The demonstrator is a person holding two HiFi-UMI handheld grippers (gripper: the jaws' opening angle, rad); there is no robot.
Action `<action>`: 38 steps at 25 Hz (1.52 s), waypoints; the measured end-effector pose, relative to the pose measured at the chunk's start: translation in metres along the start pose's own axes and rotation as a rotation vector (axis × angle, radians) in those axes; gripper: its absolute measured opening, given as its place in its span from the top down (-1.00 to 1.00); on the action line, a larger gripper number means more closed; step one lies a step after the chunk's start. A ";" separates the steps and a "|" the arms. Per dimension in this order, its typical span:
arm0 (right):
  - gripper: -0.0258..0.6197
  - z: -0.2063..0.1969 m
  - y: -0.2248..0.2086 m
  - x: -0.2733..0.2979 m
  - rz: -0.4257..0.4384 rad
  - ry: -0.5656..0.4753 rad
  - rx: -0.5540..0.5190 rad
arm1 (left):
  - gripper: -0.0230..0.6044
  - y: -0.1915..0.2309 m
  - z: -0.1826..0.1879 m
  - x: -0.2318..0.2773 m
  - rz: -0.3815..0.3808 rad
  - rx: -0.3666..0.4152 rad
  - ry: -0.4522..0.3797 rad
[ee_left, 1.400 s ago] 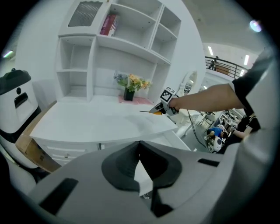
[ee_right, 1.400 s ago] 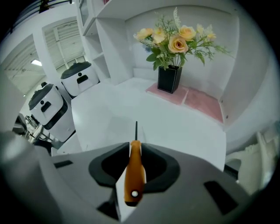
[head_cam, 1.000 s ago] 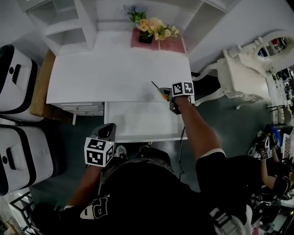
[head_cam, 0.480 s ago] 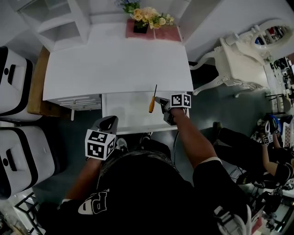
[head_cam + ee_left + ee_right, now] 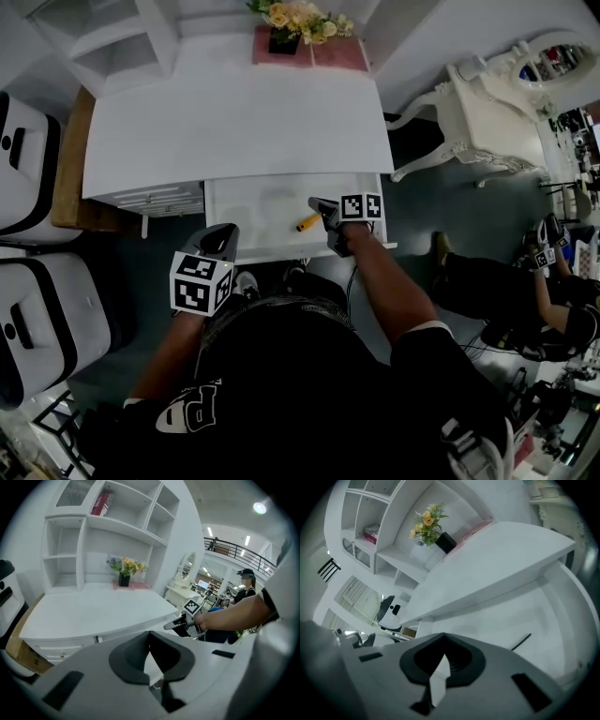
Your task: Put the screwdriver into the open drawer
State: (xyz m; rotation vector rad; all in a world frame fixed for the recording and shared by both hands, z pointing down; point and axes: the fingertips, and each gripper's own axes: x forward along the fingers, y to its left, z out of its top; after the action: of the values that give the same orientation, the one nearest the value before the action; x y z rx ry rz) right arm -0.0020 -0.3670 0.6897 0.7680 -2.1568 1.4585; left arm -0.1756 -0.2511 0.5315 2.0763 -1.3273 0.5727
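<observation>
Grey matte plastic forms the right gripper (image 5: 318,203). Its two dark-padded jaws have just been closing and now meet tip to tip with nothing between them. It points down into the open white drawer (image 5: 253,208), carried on a bare forearm (image 5: 380,281) that reaches straight out from a black short sleeve, past the drawer's front edge. A black-and-white marker cube (image 5: 362,206) sits on top of the gripper, near the wrist.

Just beside the jaw tips, and apart from them, lies the screwdriver (image 5: 307,222), with a rounded orange handle and a thin black shaft. It rests flat on the drawer's smooth bottom, free of any grip.

The left gripper (image 5: 226,232) has the same grey shell. It hangs near the person's body, off the drawer's left front corner, tilted downward with the elbow bent. Its jaws are pressed together and empty too.

Above the drawer spreads the flat, smooth white desk (image 5: 234,112). At its far edge a small dark pot of yellow and blue flowers (image 5: 300,13) stands on a pink mat (image 5: 333,53).
</observation>
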 end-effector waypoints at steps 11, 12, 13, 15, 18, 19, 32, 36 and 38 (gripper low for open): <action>0.90 0.002 0.018 -0.012 -0.007 -0.047 -0.052 | 0.89 0.000 -0.003 -0.003 -0.049 -0.116 -0.014; 0.90 0.002 0.019 -0.013 -0.008 -0.048 -0.053 | 0.89 0.000 -0.003 -0.003 -0.049 -0.111 -0.014; 0.90 0.002 0.019 -0.014 -0.009 -0.051 -0.053 | 0.89 -0.001 -0.003 -0.004 -0.049 -0.109 -0.015; 0.90 0.002 0.020 -0.016 -0.010 -0.057 -0.053 | 0.89 -0.001 -0.002 -0.005 -0.049 -0.105 -0.019; 0.90 0.002 0.025 -0.020 -0.012 -0.073 -0.060 | 0.89 -0.002 -0.002 -0.006 -0.051 -0.095 -0.022; 0.90 0.002 0.029 -0.023 -0.011 -0.082 -0.066 | 0.89 -0.003 -0.002 -0.007 -0.053 -0.093 -0.024; 0.90 -0.007 0.126 -0.081 0.050 -0.320 -0.130 | 0.89 -0.014 -0.008 -0.026 -0.127 -0.091 -0.045; 0.90 -0.017 0.167 -0.102 0.082 -0.383 -0.216 | 0.89 -0.021 -0.008 -0.037 -0.150 -0.058 -0.061; 0.90 -0.022 0.179 -0.109 0.055 -0.410 -0.266 | 0.89 -0.025 -0.007 -0.041 -0.160 -0.032 -0.068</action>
State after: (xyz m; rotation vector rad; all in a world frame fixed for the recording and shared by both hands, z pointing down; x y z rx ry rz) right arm -0.0357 -0.2708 0.5054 0.9802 -2.6254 1.0737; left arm -0.1696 -0.2112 0.5039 2.1682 -1.1856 0.4124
